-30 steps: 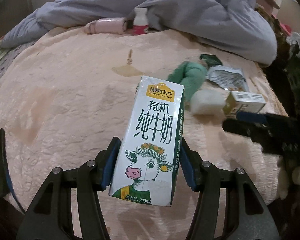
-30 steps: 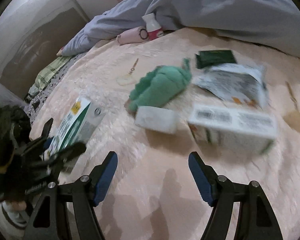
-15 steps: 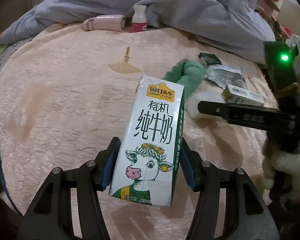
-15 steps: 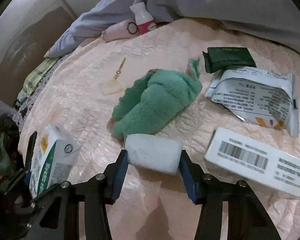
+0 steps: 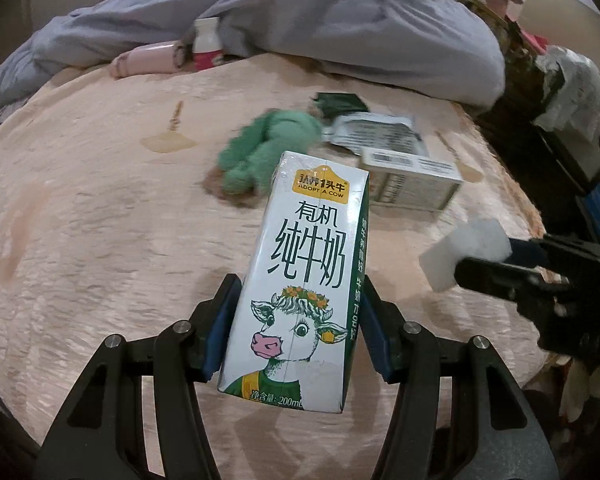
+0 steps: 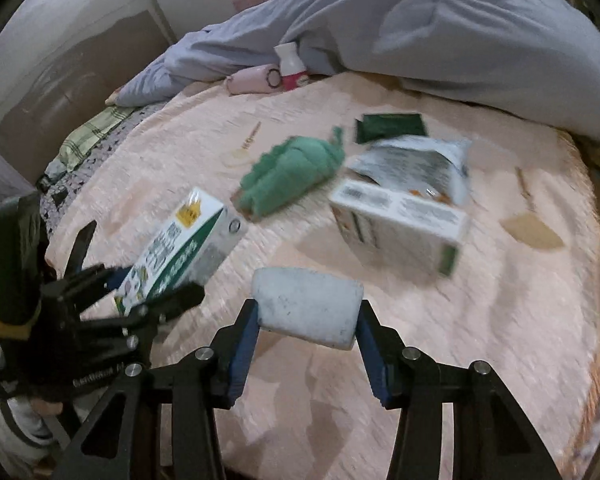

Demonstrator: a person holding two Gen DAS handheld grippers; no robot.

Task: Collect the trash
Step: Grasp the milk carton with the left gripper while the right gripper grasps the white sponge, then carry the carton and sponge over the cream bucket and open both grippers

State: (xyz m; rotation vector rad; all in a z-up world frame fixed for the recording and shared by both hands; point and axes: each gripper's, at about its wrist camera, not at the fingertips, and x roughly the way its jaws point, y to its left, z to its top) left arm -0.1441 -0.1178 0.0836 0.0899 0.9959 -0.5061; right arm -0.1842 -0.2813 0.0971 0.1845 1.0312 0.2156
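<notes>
My left gripper (image 5: pixel 296 332) is shut on a white and green milk carton (image 5: pixel 304 276) with a cow on it, held above the pink bed cover (image 5: pixel 100 220). My right gripper (image 6: pixel 306 338) is shut on a white foam block (image 6: pixel 306 306), lifted off the bed; the block also shows in the left wrist view (image 5: pixel 462 250). The carton in the left gripper shows in the right wrist view (image 6: pixel 180 252). On the bed lie a white and green box (image 6: pixel 400 220), a torn silver packet (image 6: pixel 416 164), a dark green wrapper (image 6: pixel 390 126) and a wooden spoon (image 6: pixel 242 148).
A green plush toy (image 6: pixel 292 174) lies mid-bed. A grey duvet (image 6: pixel 380 36) is heaped at the back, with a pink flask (image 6: pixel 252 80) and a small white bottle (image 6: pixel 292 66) against it. Another wooden spoon (image 6: pixel 532 228) lies right. The bed's edge is near both grippers.
My right gripper moved in on the foam block, shut on it and lifted it back toward the bed's near edge. The left gripper kept hold of the carton and shifted slightly.
</notes>
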